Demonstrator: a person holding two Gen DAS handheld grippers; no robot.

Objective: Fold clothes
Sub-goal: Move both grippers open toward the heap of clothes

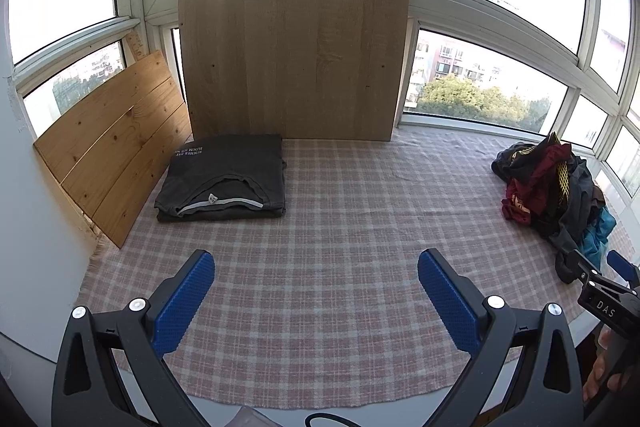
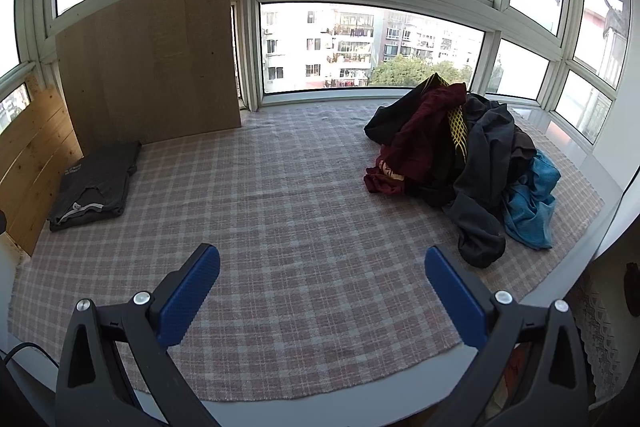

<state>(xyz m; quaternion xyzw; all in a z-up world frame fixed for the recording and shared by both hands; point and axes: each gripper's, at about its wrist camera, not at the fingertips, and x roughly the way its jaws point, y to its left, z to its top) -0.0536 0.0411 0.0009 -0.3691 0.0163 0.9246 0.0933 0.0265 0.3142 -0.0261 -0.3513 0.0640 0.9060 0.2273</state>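
A folded dark grey T-shirt (image 1: 224,179) lies at the far left of the plaid cloth (image 1: 320,267), against the wooden boards; it also shows in the right wrist view as the same folded T-shirt (image 2: 94,187). A heap of unfolded clothes (image 2: 472,163), maroon, black, grey and blue, sits at the far right, seen too as the heap (image 1: 560,187). My left gripper (image 1: 316,267) hovers open over the cloth's near middle, holding nothing. My right gripper (image 2: 322,263) is open too, just left of the heap's nearest dark sleeve.
A tall light board (image 1: 292,63) and a slanted pine board (image 1: 116,143) lean against the windows behind the folded shirt. White window frames ring the ledge. The plaid cloth's front edge (image 2: 320,393) ends near me. A hand (image 1: 600,367) holds the right gripper.
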